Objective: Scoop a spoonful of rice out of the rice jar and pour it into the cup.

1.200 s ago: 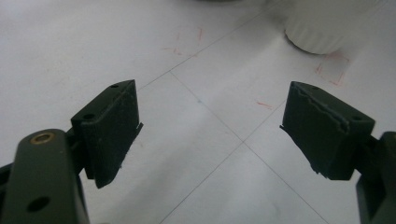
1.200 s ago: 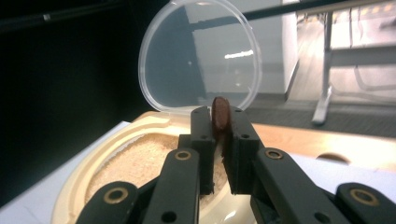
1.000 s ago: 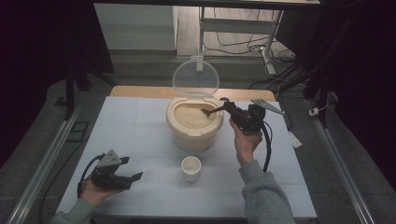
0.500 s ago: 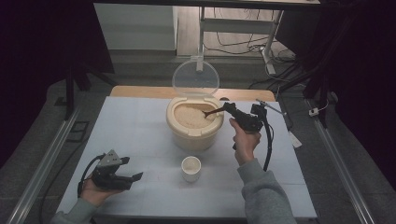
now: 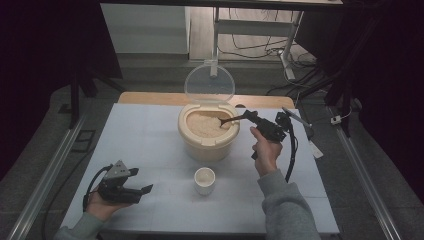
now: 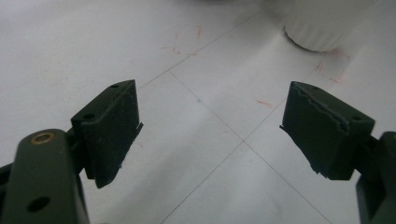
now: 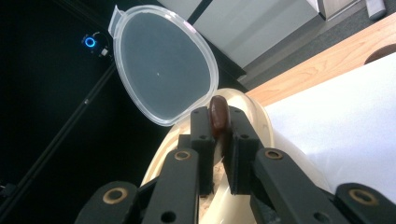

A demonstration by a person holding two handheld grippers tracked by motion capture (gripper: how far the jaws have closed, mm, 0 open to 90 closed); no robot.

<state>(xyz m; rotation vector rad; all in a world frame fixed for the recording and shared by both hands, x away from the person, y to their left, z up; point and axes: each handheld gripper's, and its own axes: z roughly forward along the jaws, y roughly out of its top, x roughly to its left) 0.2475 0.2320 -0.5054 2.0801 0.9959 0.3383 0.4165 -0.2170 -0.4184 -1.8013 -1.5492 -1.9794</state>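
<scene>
- High view: right gripper (image 5: 248,115), black and two-jawed, held in a person's right hand (image 5: 266,150) past the right rim of a cream round plastic rice container (image 5: 208,141). Jaws point left over the rim, clamped on the handle of a dark brown wooden spoon (image 5: 231,120).
- Spoon bowl lies ahead of the jaws, down on the pale rice (image 5: 202,125) inside the container; handle runs back up into the jaws.
- Clear round hinged lid (image 5: 209,84) stands upright at the container's far edge, beyond and left of the jaw tips.
- Small white cup (image 5: 204,180) with pale contents stands on the white table (image 5: 150,145) nearer the person than the container, well apart from the right jaws, below them in this view.
- Left gripper (image 5: 142,190), black with a grey three-cornered plate, lies low at the table's near left corner in the left hand (image 5: 100,205); jaws point right toward the cup, nothing between them.
- Right gripper view: the grip up close. Jaws nearly together, the brown handle end pinched between the pads and poking out above them (image 7: 218,114). Lid fills the space up-left of the jaws; cream rim curves beneath. Spoon bowl and rice are hidden here; high view supplies them.
- Left gripper view: jaws spread wide, bare table with thin lines and red marks between them. The cup's white base (image 6: 327,28) sits ahead and to the right jaw's side, not touching.
</scene>
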